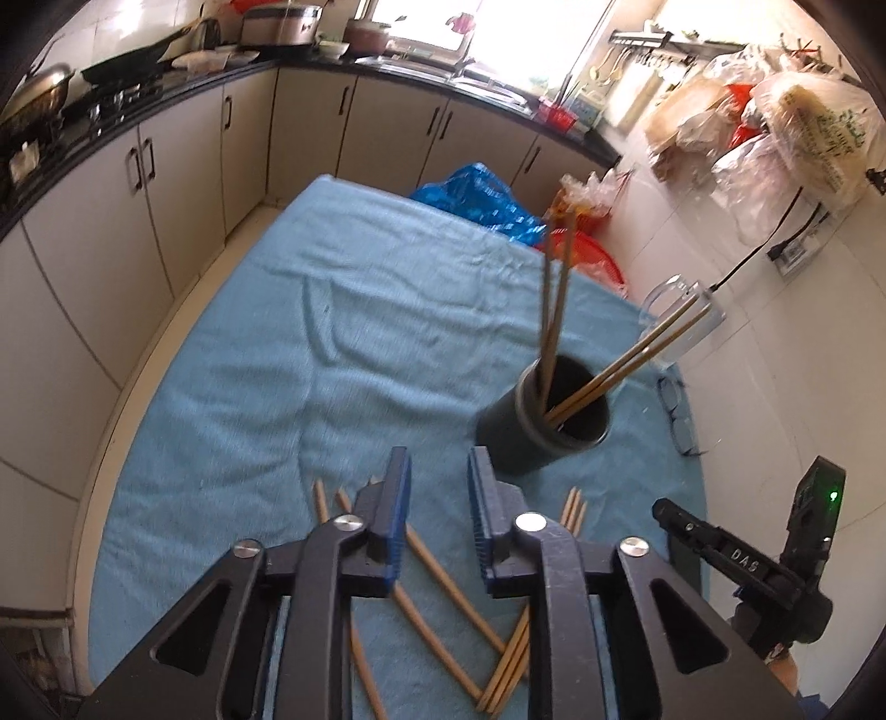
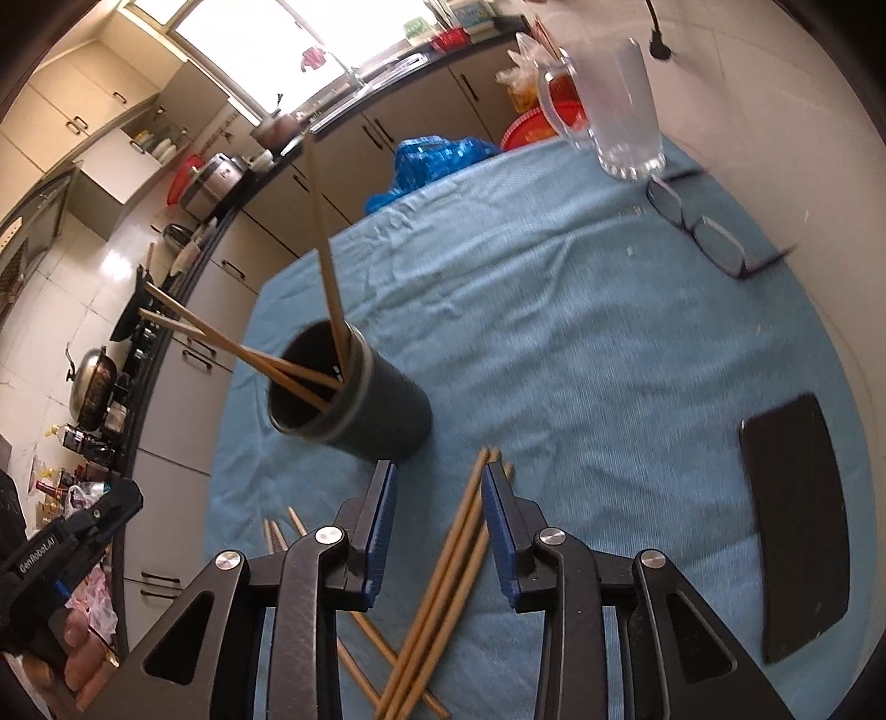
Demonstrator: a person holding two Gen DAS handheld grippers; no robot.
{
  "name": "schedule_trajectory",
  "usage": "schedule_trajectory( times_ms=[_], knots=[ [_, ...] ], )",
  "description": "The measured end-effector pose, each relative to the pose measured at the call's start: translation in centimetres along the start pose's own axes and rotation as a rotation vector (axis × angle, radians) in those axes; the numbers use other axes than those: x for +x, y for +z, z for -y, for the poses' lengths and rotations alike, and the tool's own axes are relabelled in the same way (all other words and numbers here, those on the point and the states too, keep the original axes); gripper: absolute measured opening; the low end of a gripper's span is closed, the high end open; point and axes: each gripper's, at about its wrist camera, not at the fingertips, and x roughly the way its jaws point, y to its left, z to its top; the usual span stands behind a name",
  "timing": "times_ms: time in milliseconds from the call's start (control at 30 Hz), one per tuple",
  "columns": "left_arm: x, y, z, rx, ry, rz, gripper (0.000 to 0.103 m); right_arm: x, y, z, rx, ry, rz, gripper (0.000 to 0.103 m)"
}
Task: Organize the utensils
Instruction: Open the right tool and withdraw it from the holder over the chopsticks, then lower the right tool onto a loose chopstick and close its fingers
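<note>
Daylight comes in through the window (image 1: 421, 22) at the far side of the kitchen, and there it is so bright that the glass is only white glare. The blue cloth (image 1: 332, 332) is evenly lit, with soft shadows in its folds. Both views are fisheye: straight cabinet lines bend, and the corners are dark. The chopsticks (image 2: 326, 260) standing in the black cup (image 2: 354, 399) look a little blurred.

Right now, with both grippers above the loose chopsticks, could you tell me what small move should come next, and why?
Probably lower the right gripper onto the bundled chopsticks beneath it and close. Its jaws stand open and empty, four chopsticks already stand in the black holder, and the rest lie on the blue cloth.
</note>
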Motion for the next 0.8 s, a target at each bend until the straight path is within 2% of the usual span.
schedule_trajectory(
  times_ms=[133,233,333,367,433,567,800],
  knots=[
    [1.4,-1.5,-0.9,-0.021,0.019,-0.052,0.03,1.2,-0.9,1.0,0.033,-0.022,-0.054,0.04],
    [2.5,-2.5,-1.8,-0.042,0.034,-0.099,0.04,2.0,-1.4,1.5,0.052,-0.043,-0.094,0.049],
    [3.4,-3.4,-2.7,-0.062,0.053,-0.138,0.045,2.9,-1.9,2.3,0.09,-0.052,-0.146,0.05],
    [3.7,-3.6,-3.0,-0.072,0.054,-0.152,0.05,3.0,-2.0,2.5,0.098,-0.054,-0.157,0.051],
    [4.2,-4.0,-3.6,-0.099,0.056,-0.171,0.053,3.3,-2.2,2.7,0.101,-0.064,-0.171,0.057],
    [4.7,-4.5,-4.6,-0.131,0.074,-0.191,0.064,3.3,-2.3,2.8,0.087,-0.123,-0.174,0.059],
    [5.4,-4.8,-6.2,-0.204,0.081,-0.232,0.069,4.0,-2.5,3.7,0.142,-0.117,-0.217,0.059]
  ],
)
